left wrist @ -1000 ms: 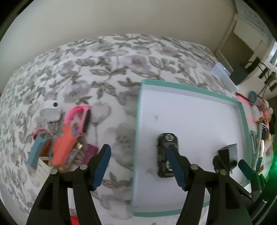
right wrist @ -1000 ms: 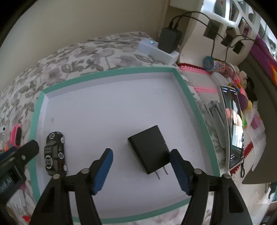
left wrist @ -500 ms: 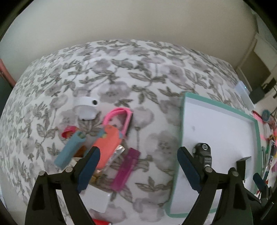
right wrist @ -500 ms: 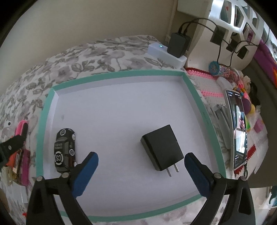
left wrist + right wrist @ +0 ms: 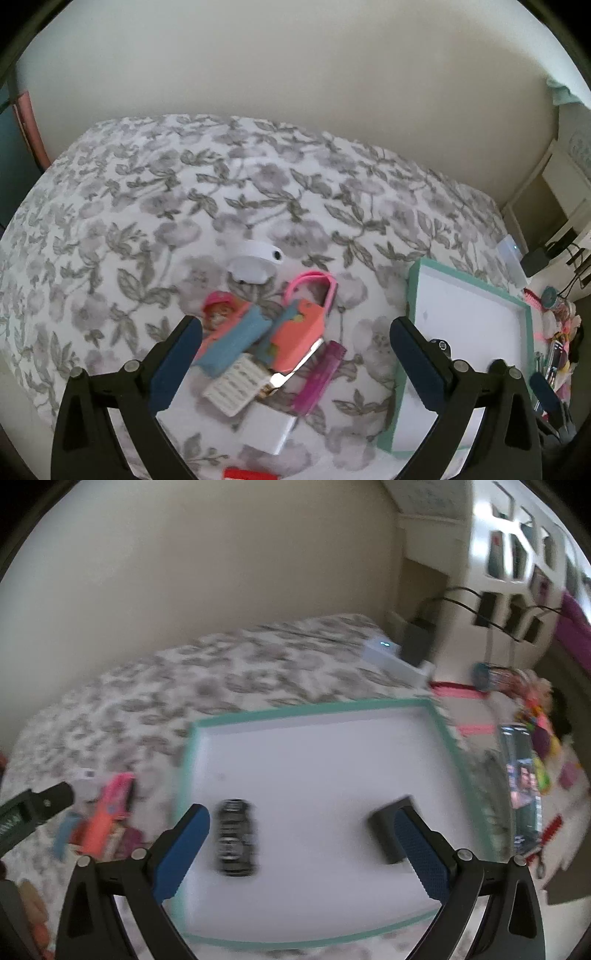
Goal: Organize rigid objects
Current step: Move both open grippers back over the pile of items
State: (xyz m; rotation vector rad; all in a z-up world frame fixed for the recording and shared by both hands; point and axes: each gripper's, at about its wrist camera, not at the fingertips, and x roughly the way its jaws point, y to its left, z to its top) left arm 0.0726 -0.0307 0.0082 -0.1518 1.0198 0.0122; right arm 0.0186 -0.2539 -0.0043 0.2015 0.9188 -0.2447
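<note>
Your left tongs [image 5: 295, 354] hang released over the toy pile [image 5: 266, 343]. Your right tongs [image 5: 303, 849], also released, flank the toy car [image 5: 235, 843], lengthwise away, in the tray [image 5: 369, 704].

The whole right wrist view is smeared by motion. The toy car [image 5: 235, 837] in the tray [image 5: 448, 734] shows only as a dark blur with no readable markings, and the black charger [image 5: 386, 832] at lower right is half covered by a blue pad. In the left wrist view the car [image 5: 441, 345] is nearly hidden behind the right-hand finger. A red item [image 5: 249, 473] is cut off by the bottom edge. The white box [image 5: 269, 430] under the pile is too blurred to identify.
</note>
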